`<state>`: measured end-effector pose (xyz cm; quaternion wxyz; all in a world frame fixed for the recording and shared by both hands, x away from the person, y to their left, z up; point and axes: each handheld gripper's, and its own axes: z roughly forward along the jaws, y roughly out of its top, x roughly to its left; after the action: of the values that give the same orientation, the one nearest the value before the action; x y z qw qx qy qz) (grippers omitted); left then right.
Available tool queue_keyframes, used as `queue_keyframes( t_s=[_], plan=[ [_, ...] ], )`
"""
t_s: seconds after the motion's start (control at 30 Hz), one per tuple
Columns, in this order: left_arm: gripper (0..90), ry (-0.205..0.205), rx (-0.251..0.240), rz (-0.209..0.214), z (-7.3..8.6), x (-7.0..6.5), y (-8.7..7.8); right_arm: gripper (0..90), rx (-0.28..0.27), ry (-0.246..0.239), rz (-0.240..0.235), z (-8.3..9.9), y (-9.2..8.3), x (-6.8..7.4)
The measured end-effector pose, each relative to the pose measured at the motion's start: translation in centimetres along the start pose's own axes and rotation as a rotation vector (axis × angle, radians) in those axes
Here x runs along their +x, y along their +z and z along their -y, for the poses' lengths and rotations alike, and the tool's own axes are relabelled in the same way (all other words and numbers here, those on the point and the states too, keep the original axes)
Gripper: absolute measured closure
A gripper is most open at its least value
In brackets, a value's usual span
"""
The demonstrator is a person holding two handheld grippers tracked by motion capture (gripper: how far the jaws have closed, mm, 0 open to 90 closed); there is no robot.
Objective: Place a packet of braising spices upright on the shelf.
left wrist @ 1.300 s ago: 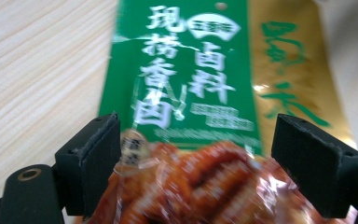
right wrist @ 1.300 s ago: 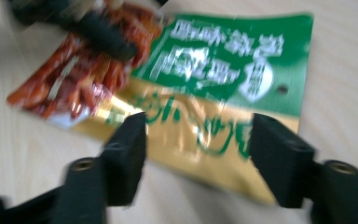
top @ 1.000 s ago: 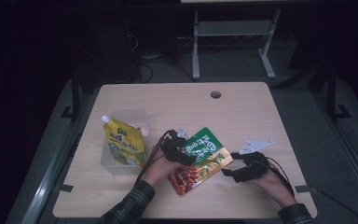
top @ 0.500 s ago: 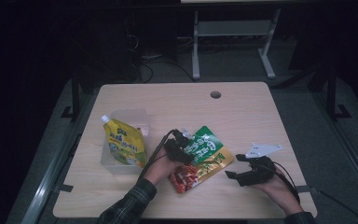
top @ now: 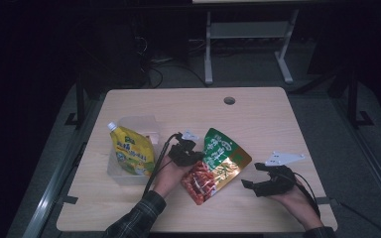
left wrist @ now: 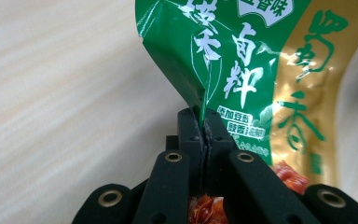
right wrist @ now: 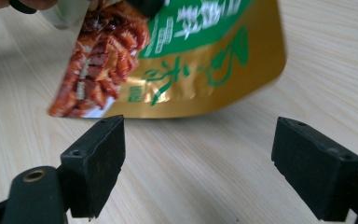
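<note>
At the desk's (top: 258, 106) near middle, I'm pinching the green snack pouch (top: 217, 163) by its edge in my left claw (top: 194, 157), which has just been closing; my right claw (top: 258, 174) is gaping beside it.

Pale wooden table (top: 278, 119) in a dark room, grey floor (top: 357, 163), metal frame (top: 248, 34) behind.

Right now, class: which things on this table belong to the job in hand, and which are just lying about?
In the job:
- green snack packet
- left gripper, shut on the packet's edge
- right gripper, open beside it

Lying about:
- yellow spouted pouch
- clear container holding that pouch
</note>
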<state>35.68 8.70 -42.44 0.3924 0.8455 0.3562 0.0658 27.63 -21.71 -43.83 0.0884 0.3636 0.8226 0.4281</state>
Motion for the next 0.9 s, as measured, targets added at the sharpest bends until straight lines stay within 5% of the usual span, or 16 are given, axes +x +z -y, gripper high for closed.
queue_keyframes(
  t_s=[0.17,0.37,0.47,0.67,0.8,0.9],
  plan=[
    [88.8,-0.045,-0.119,0.027,-0.5,-0.2,-1.7,17.0,-0.029,0.039,-0.050,-0.4,0.9,0.1],
    [88.8,-0.054,-0.166,0.067,-0.8,-0.7,-2.7,22.8,-0.089,0.077,-0.117,-1.8,2.9,0.5],
    [88.8,-0.072,-0.196,0.080,-0.7,-0.9,-3.0,35.5,-0.134,0.099,-0.151,-2.3,3.8,0.4],
    [87.7,-0.073,-0.224,0.073,-0.7,-1.0,-3.5,84.2,-0.223,0.080,-0.175,-3.4,3.8,0.4],
    [74.8,-0.080,-0.212,0.058,-0.4,-1.2,-4.0,89.6,-0.243,0.052,-0.175,-4.1,3.4,0.2],
    [54.3,-0.072,-0.197,0.021,-0.3,-1.2,-4.6,89.9,-0.242,0.027,-0.207,-4.9,3.3,0.0]
  ],
)
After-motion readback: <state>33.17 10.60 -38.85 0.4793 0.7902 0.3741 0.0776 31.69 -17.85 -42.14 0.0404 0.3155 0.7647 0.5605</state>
